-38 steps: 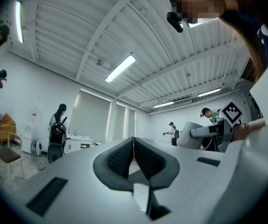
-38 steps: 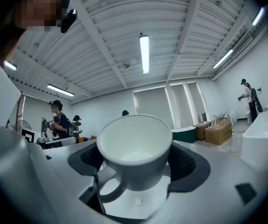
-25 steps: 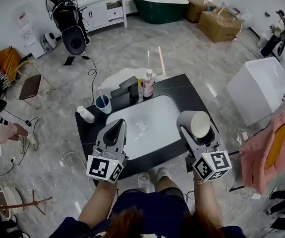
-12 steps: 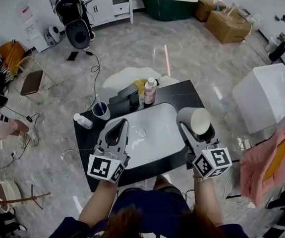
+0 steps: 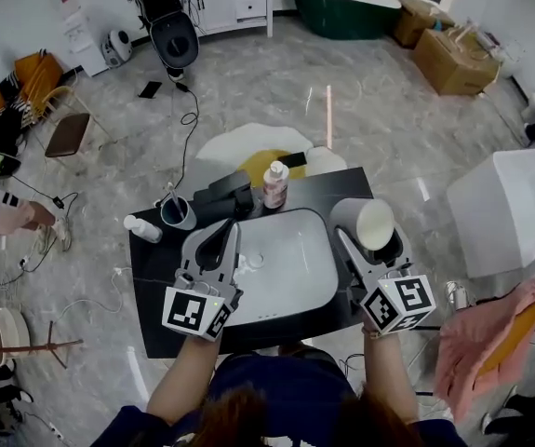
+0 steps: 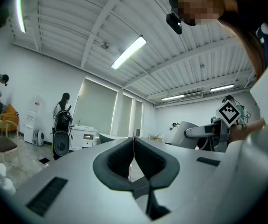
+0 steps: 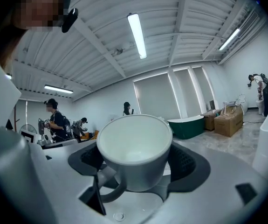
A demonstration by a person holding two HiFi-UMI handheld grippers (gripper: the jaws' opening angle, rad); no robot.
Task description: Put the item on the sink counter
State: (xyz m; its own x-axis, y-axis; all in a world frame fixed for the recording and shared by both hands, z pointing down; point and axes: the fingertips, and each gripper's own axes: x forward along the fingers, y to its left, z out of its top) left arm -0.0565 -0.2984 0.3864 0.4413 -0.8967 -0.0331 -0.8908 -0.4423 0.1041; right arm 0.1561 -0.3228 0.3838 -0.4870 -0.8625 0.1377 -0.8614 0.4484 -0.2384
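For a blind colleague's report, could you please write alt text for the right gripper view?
The right gripper is shut on a white ceramic mug, whose open mouth shows and whose handle points to the lower left. Behind it are a ribbed white ceiling, a dark green bathtub and brown cardboard boxes.

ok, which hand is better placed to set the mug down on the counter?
Right. The right tongs grip the white mug over the counter's right side; the left tongs are shut and empty by the basin.
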